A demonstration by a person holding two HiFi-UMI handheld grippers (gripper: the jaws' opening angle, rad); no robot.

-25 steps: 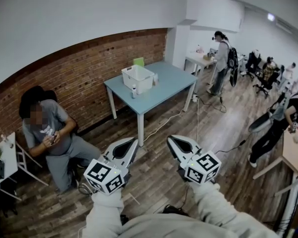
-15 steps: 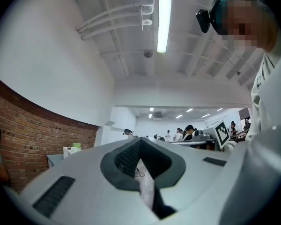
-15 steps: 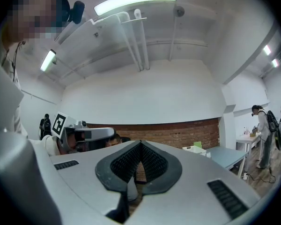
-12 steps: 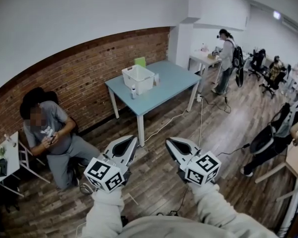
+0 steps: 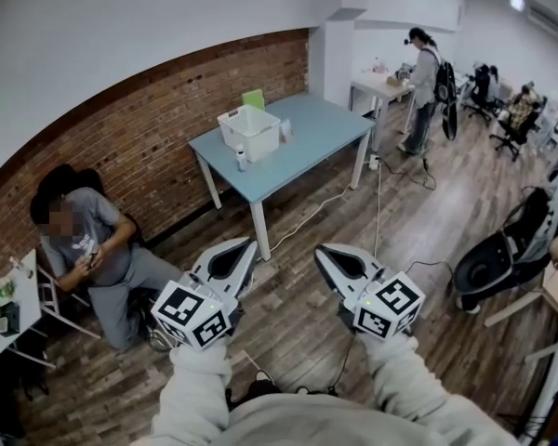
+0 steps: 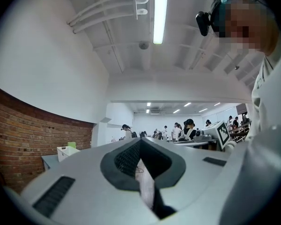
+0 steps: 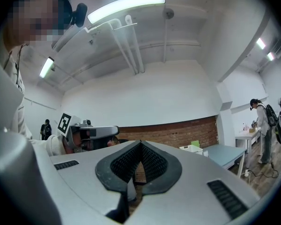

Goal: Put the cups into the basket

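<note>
Both grippers have drifted over the wooden floor (image 5: 288, 316), and the bench (image 5: 318, 137) has slid slightly left in the head view.
Left gripper (image 5: 248, 244) and right gripper (image 5: 319, 249) are held side by side, jaws together on nothing, well apart from the blue bench; the white basket (image 5: 251, 130) stands near its left end, small cups (image 5: 285, 129) just beside it, outside.
</note>
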